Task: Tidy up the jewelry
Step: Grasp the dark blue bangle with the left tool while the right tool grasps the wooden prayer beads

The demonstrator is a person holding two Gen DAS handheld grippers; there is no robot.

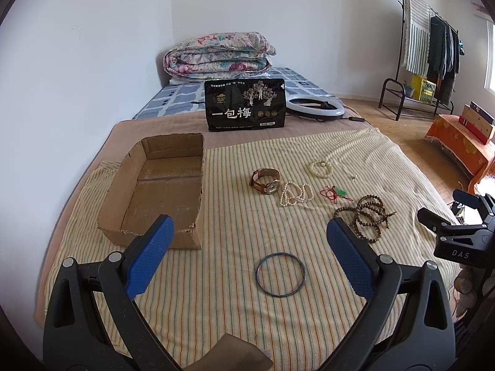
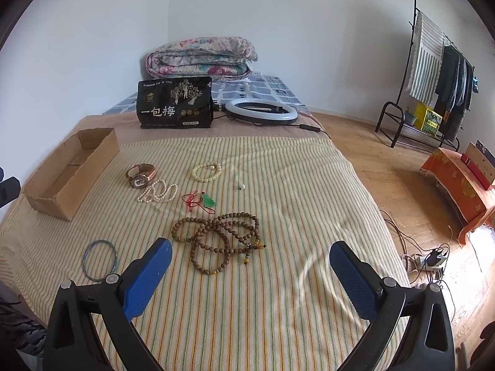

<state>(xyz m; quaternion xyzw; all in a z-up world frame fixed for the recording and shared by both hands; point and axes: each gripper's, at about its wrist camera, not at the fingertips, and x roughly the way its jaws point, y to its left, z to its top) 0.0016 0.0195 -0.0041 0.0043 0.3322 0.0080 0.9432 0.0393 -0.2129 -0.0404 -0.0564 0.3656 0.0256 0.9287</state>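
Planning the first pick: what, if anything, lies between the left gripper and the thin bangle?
Nothing visible. The bangle lies flat on the striped blanket just ahead of the open left gripper, with bare cloth between; the cardboard box sits off to the left.

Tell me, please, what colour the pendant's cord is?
Red; the cord shows best in the right wrist view.

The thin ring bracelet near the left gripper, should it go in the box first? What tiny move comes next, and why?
Probably yes. The left gripper is open and empty, and the thin bangle lies just ahead between its fingers, nearest of all the jewelry. I'd lower it onto the bangle's rim, then close. The cardboard box sits empty close by on the left.
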